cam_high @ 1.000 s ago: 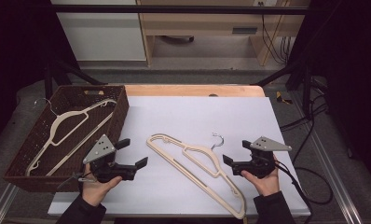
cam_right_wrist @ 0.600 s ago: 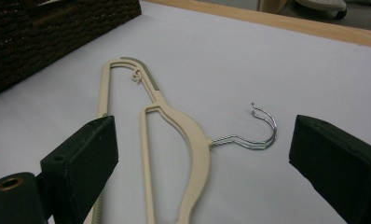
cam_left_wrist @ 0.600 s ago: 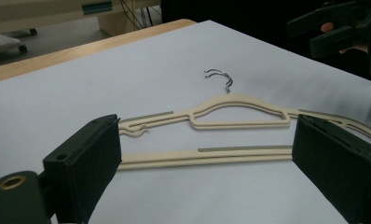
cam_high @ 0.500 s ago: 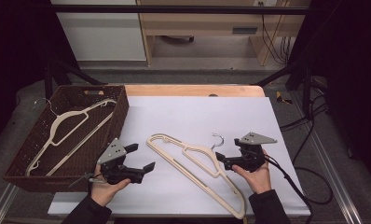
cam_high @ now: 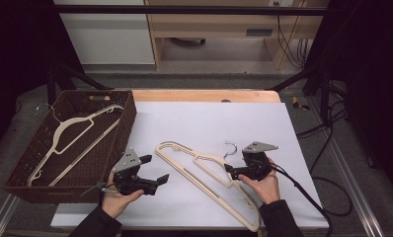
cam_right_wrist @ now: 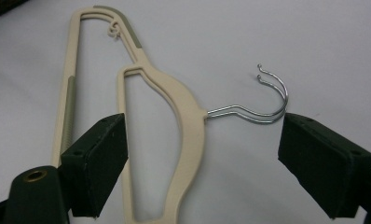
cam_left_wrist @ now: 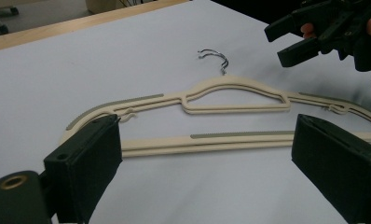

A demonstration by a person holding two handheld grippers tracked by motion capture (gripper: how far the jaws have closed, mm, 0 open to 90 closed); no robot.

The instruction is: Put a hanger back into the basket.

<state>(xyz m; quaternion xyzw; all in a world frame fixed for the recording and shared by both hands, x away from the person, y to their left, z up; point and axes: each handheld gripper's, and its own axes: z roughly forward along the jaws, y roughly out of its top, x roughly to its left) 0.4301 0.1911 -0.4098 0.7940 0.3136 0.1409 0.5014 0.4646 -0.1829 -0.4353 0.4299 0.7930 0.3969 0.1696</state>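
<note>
Two cream hangers (cam_high: 204,180) lie stacked flat on the white bench (cam_high: 283,128), just ahead of both claws; their twin wire hooks (cam_right_wrist: 263,105) overlap. I judge them light, stiff plastic, thin and likely slick on the sheet, so they may skate or split apart if nudged. Best hold looks like the thick neck below the hooks, or the straight bottom bar; the wire itself is too thin and round to pinch well.

Woven brown basket (cam_high: 81,180) sits off to the outer side of my left claw, with one more cream hanger (cam_high: 66,136) inside it. Nothing lies between basket and stack, path looks clear, though the basket wall is tall and a long hanger could catch on it.

Left claw (cam_high: 154,172) is wide, nothing in it, hovering near one shoulder end of the stack; in the left gripper view the bottom bar (cam_left_wrist: 207,140) runs across right between its pads, apart from both.

Right claw (cam_high: 230,171) is wide too, though its jaws have just been closing a bit. In the right gripper view the neck (cam_right_wrist: 190,116) and hooks lie between the pads, untouched. Pads not yet pressing anything, so no grip.

Black cable (cam_high: 303,190) trails behind the right claw, clear of the hangers.
</note>
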